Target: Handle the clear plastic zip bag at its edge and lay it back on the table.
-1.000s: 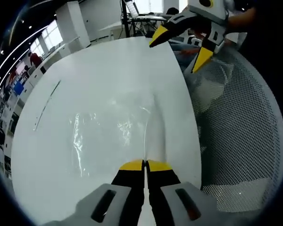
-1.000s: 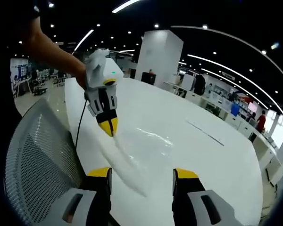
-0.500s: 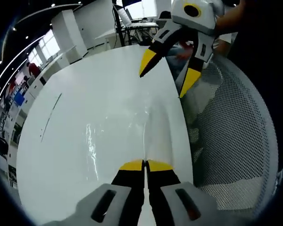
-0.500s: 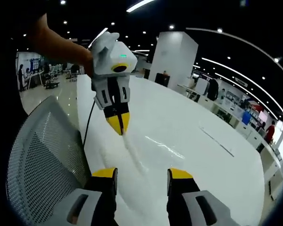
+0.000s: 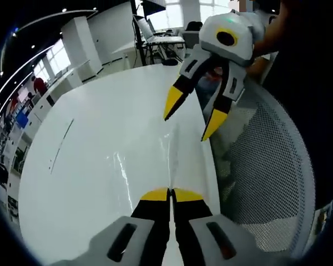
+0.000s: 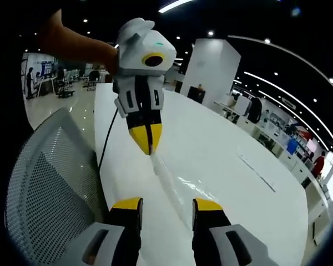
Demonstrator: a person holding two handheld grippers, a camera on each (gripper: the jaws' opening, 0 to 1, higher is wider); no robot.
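White counter spreads wide under both of my tools; mesh chair back sits at its near edge. Clear zip bag is stretched edge-on above the counter, pinched at its edge by my left tool, jaws closed on the film. Since a second ago the bag has gone from spread flat to drawn taut, and the right tool has come closer, jaws apart, holding nothing. I judge the handling underway, laying back still ahead.
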